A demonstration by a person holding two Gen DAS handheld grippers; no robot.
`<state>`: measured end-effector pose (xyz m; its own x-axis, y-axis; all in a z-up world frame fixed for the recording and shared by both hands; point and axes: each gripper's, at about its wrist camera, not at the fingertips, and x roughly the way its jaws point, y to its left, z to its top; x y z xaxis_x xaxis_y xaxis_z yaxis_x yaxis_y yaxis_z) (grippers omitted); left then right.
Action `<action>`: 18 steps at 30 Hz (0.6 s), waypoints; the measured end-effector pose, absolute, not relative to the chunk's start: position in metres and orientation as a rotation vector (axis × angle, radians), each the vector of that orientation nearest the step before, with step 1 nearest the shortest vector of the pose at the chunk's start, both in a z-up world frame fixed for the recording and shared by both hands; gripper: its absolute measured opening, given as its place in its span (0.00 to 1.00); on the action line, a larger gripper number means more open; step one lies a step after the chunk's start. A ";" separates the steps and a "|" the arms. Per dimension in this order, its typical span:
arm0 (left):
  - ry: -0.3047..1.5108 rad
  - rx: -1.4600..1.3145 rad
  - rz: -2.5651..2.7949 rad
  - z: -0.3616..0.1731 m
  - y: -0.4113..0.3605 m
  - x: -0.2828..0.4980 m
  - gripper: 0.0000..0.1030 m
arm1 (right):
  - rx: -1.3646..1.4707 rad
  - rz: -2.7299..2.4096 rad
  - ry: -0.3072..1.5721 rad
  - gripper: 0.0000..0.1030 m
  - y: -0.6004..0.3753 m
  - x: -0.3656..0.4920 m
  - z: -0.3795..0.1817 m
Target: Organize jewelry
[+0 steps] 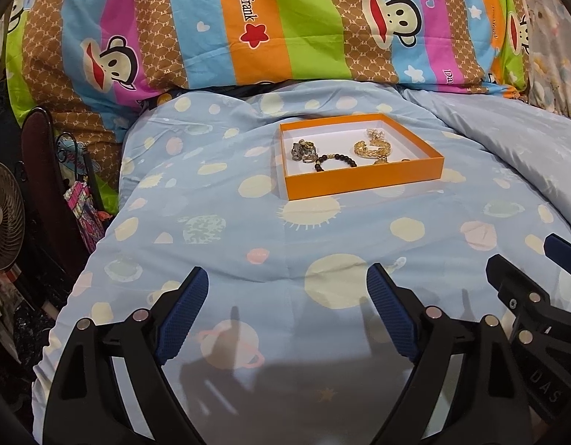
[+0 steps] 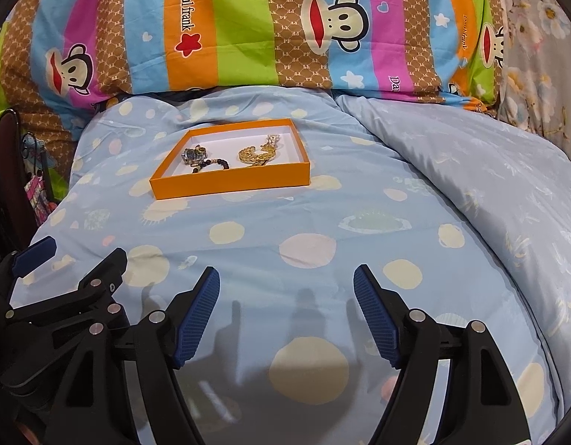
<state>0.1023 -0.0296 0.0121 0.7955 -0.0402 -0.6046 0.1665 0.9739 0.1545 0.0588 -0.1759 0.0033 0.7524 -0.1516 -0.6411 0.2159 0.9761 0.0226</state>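
Note:
An orange shallow box [image 1: 363,181] with a white inside lies on the light blue quilt, also in the right wrist view [image 2: 230,185]. In it lie a cluster of rings [image 1: 304,150], a dark bead bracelet [image 1: 335,159] and gold chains [image 1: 374,148]; the same show in the right wrist view as rings [image 2: 194,155], beads [image 2: 213,165] and gold chains [image 2: 256,155]. My left gripper [image 1: 287,282] is open and empty, well short of the box. My right gripper [image 2: 287,280] is open and empty, beside the left one [image 2: 68,259].
A striped monkey-print pillow [image 1: 248,26] lies behind the box. The quilt [image 1: 230,244] has a raised fold at the right [image 2: 471,170]. A fan [image 1: 2,215] and dark furniture stand off the bed's left edge.

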 end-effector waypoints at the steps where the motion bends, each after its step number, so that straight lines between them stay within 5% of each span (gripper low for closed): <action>1: 0.640 0.206 -0.107 0.012 -0.030 0.102 0.82 | 0.097 -0.200 0.690 0.71 -0.176 0.059 0.003; 18: 0.628 0.225 -0.066 0.014 -0.031 0.099 0.84 | 0.094 -0.202 0.690 0.71 -0.175 0.059 0.004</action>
<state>0.0994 -0.0306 0.0142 0.8080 0.0070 -0.5891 0.1289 0.9736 0.1884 0.0594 -0.1755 0.0036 0.7530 -0.1536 -0.6399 0.2156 0.9763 0.0193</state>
